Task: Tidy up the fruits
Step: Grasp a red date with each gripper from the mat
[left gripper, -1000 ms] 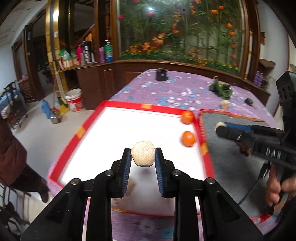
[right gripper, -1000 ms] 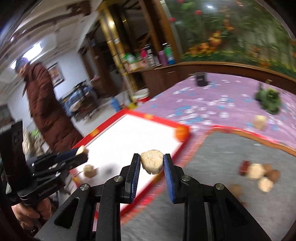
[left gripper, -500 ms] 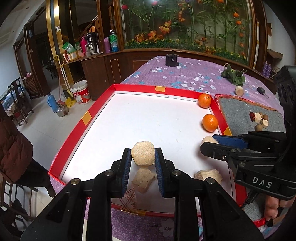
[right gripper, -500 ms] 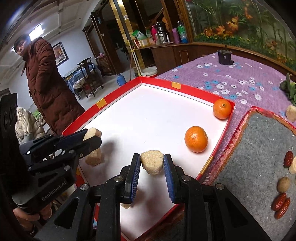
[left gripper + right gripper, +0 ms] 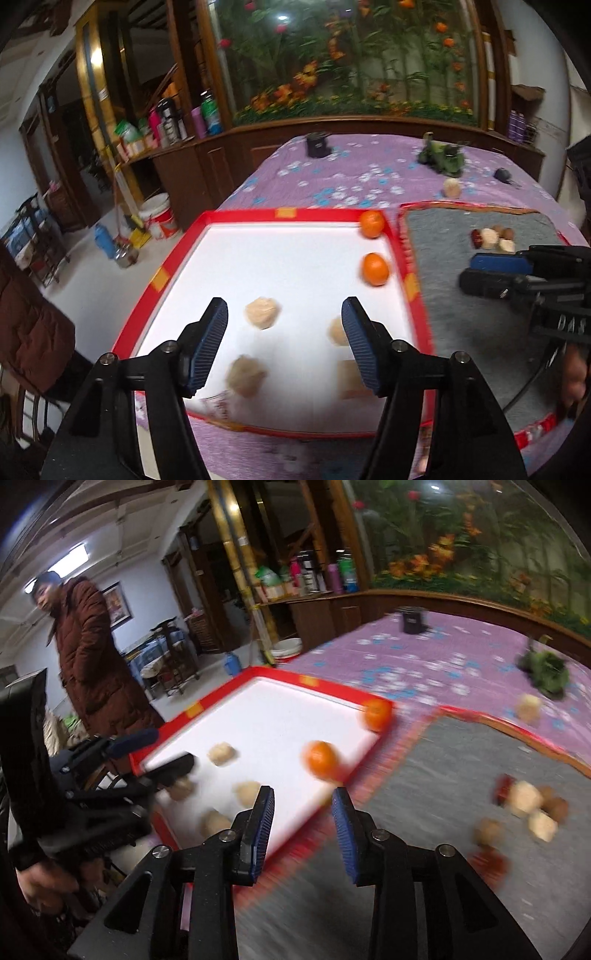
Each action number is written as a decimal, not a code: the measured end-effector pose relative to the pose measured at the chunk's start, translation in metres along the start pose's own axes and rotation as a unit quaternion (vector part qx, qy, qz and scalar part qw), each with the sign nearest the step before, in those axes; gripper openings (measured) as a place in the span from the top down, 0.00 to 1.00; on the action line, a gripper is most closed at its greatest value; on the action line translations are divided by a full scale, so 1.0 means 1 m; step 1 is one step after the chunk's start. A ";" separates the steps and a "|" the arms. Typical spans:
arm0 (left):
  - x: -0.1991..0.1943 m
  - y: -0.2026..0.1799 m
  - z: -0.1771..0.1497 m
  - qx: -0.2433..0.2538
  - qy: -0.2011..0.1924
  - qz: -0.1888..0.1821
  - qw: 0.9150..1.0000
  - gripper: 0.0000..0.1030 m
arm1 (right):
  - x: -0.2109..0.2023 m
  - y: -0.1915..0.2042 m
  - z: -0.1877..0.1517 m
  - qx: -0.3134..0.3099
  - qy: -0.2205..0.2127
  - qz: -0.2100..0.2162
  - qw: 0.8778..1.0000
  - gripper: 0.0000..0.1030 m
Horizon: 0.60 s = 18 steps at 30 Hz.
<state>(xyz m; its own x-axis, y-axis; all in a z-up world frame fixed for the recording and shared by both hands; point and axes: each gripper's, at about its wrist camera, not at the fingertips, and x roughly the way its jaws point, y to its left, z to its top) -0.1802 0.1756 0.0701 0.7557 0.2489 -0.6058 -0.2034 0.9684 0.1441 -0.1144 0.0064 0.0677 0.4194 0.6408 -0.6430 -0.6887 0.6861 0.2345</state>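
Observation:
A red-rimmed white tray [image 5: 177, 254] holds two oranges [image 5: 375, 269] at its right side and several beige fruit pieces [image 5: 261, 313] near its front. My left gripper [image 5: 284, 325] is open and empty above the tray's front. My right gripper [image 5: 303, 805] is open and empty over the tray's near right edge [image 5: 295, 849]; it shows at the right of the left wrist view [image 5: 495, 273]. The tray [image 5: 207, 709], oranges [image 5: 320, 758] and beige pieces [image 5: 221, 754] also show in the right wrist view. A grey mat [image 5: 443, 760] carries a heap of red and beige fruits [image 5: 524, 801].
The table wears a purple flowered cloth [image 5: 351, 177] with a black cup [image 5: 318, 144], a green toy [image 5: 443, 155] and a loose beige piece [image 5: 452, 189]. A person in a brown coat [image 5: 92, 657] stands left of the table. Cabinets line the far wall.
Both grippers have opened and let go of their beige pieces, which now lie on the tray. Both grippers have pulled back and up; the right one has swung toward the mat.

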 end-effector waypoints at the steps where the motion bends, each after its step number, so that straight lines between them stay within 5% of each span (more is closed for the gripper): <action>1: -0.003 -0.007 0.002 0.007 -0.004 -0.011 1.000 0.38 | -0.009 -0.016 -0.005 0.010 0.003 -0.014 1.000 0.67; 8: -0.016 -0.052 0.013 0.048 -0.015 -0.061 0.997 0.38 | -0.021 -0.081 -0.025 0.063 0.054 -0.084 0.993 0.66; 18: -0.026 -0.080 0.019 0.073 -0.006 -0.086 0.994 0.38 | 0.012 -0.085 -0.023 0.030 0.090 -0.118 0.988 0.69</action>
<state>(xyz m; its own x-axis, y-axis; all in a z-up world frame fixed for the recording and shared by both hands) -0.1714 0.0925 0.0893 0.7794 0.0788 -0.6215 0.0213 0.9882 0.1520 -0.0651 -0.0523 0.0234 0.4477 0.3931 -0.8031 -0.5457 0.8317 0.1029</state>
